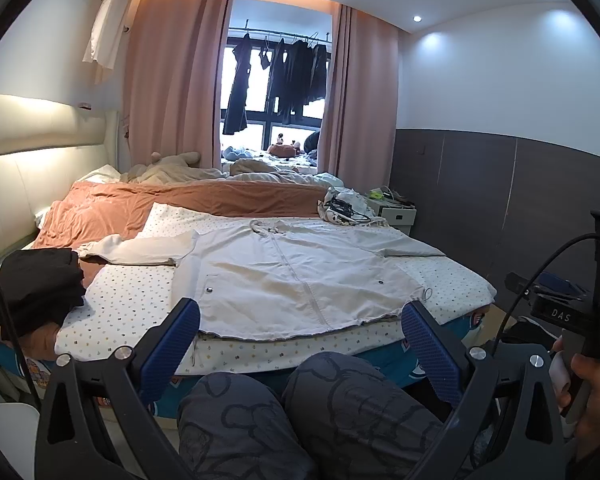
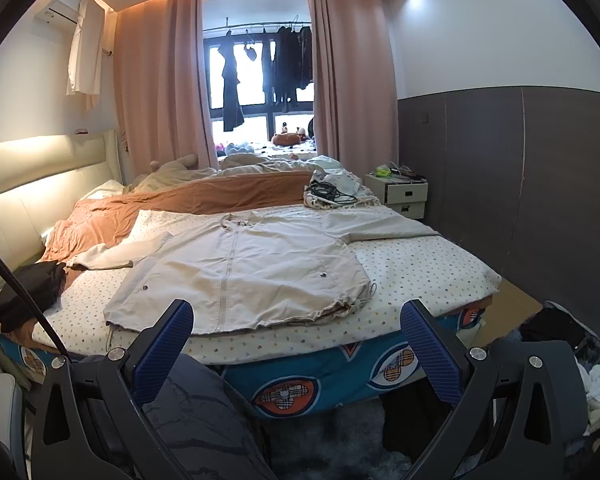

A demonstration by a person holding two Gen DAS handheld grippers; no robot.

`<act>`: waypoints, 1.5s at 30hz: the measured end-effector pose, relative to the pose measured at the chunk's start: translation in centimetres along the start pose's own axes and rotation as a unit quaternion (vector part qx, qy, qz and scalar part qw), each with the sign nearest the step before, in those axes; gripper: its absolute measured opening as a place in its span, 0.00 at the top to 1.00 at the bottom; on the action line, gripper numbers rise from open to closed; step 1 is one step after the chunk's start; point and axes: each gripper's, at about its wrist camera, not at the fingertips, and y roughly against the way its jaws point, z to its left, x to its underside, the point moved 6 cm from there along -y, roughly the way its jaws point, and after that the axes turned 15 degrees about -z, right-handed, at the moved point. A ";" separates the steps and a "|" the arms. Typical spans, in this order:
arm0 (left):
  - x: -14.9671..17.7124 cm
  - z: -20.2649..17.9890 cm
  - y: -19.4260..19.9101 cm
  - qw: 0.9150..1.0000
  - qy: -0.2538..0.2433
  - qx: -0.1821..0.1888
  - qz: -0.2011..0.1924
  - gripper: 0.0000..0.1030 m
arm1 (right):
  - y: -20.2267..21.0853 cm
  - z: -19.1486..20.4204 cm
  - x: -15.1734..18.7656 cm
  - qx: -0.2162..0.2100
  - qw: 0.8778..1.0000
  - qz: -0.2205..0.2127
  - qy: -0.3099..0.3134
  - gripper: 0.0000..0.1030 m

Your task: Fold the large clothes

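A large beige zip-up jacket lies flat, front up, on the dotted white sheet of the bed, sleeves spread left and right. It also shows in the right wrist view. My left gripper is open and empty, held back from the bed's near edge above the person's knees, its blue pads framing the jacket's hem. My right gripper is open and empty, also short of the bed's edge, in front of the hem.
A folded black garment sits at the bed's left. An orange blanket lies behind the jacket. Cables and cloth are piled at the far right corner, beside a white nightstand. Clothes lie on the floor at right.
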 end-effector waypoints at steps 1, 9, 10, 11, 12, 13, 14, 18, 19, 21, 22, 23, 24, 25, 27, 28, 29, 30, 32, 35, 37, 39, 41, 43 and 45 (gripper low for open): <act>0.0 0.0 0.0 1.000 0.000 0.000 0.000 0.00 | 0.0 0.1 0.1 0.000 1.000 0.000 0.000 0.00; 0.1 -0.1 0.1 1.000 0.000 0.000 -0.001 0.00 | 0.1 0.0 0.2 0.002 1.000 0.000 0.000 0.00; 0.0 -0.1 0.0 1.000 0.000 0.000 -0.002 0.00 | 0.2 0.1 0.2 0.002 1.000 0.000 0.000 0.00; 0.0 -0.1 0.2 1.000 0.000 0.000 -0.004 0.00 | 0.2 0.2 0.3 0.002 1.000 0.000 0.000 0.00; 0.0 0.0 0.2 1.000 0.000 -0.001 -0.004 0.00 | 0.2 0.3 0.3 0.001 1.000 0.001 0.000 0.00; 0.0 -0.1 0.2 1.000 -0.002 -0.002 -0.005 0.00 | 0.3 0.3 0.3 0.001 1.000 0.000 0.000 0.00; -0.1 -0.1 0.2 1.000 -0.004 -0.003 -0.005 0.00 | 0.2 0.3 0.2 0.001 1.000 -0.001 0.000 0.00; 0.0 -0.3 0.2 1.000 -0.009 -0.004 -0.006 0.00 | 0.2 0.3 0.1 0.003 1.000 -0.003 -0.002 0.00; 0.0 -0.3 0.2 1.000 -0.010 -0.004 -0.007 0.00 | 0.2 0.3 0.2 0.003 1.000 -0.004 -0.003 0.00; 0.1 -0.3 0.1 1.000 -0.010 -0.004 -0.007 0.00 | 0.2 0.2 0.2 0.004 1.000 -0.005 -0.004 0.00; 0.2 -0.4 0.1 1.000 -0.010 -0.004 -0.006 0.00 | 0.2 0.1 0.3 0.006 1.000 -0.004 -0.004 0.00; 0.2 -0.3 0.2 1.000 -0.009 -0.003 -0.006 0.00 | 0.1 0.1 0.3 0.008 1.000 -0.004 -0.005 0.00; 0.3 -0.3 0.2 1.000 -0.011 -0.004 -0.005 0.00 | 0.1 0.0 0.4 0.007 1.000 -0.003 -0.008 0.00; 0.3 -0.3 0.2 1.000 -0.012 -0.004 -0.005 0.00 | 0.0 0.1 0.5 0.007 1.000 -0.002 -0.010 0.00; 0.2 -0.2 0.1 1.000 -0.014 -0.004 -0.006 0.00 | -0.2 0.1 0.5 0.007 1.000 0.001 -0.011 0.00; 0.2 -0.1 0.0 1.000 -0.014 -0.004 -0.006 0.00 | -0.4 0.1 0.5 0.007 1.000 0.002 -0.011 0.00; 0.1 0.0 -0.2 1.000 -0.013 -0.005 -0.007 0.00 | -0.5 0.3 0.5 0.007 1.000 0.003 -0.010 0.00; 0.0 0.2 -0.4 1.000 -0.012 -0.005 -0.007 0.00 | -0.8 0.4 0.4 0.006 1.000 0.004 -0.010 0.00; -0.1 0.5 -0.9 1.000 -0.008 -0.005 -0.005 0.00 | -1.5 0.8 0.1 0.003 1.000 0.005 -0.008 0.00; -0.1 0.9 -1.8 1.000 -0.008 -0.008 -0.002 0.00 | -2.7 1.2 0.0 0.000 1.000 0.009 -0.008 0.00; 0.0 1.3 -2.5 1.000 -0.013 -0.012 0.000 0.00 | -4.0 1.3 -0.1 -0.004 1.000 0.011 -0.011 0.00; 0.0 1.9 -3.4 1.000 -0.012 -0.017 0.002 0.00 | -5.3 1.6 -0.3 -0.008 1.000 0.016 -0.017 0.00; 0.1 2.6 -4.3 1.000 -0.005 -0.021 0.006 0.00 | -6.5 1.8 -0.6 -0.017 0.999 0.018 -0.026 0.00; 0.0 3.3 -5.2 1.000 -0.005 -0.028 0.009 0.00 | -7.5 2.0 -0.9 -0.020 0.999 0.016 -0.026 0.00; -0.2 4.0 -5.8 0.999 -0.004 -0.040 0.002 0.00 | -8.8 2.4 -1.0 -0.024 0.999 0.017 -0.022 0.00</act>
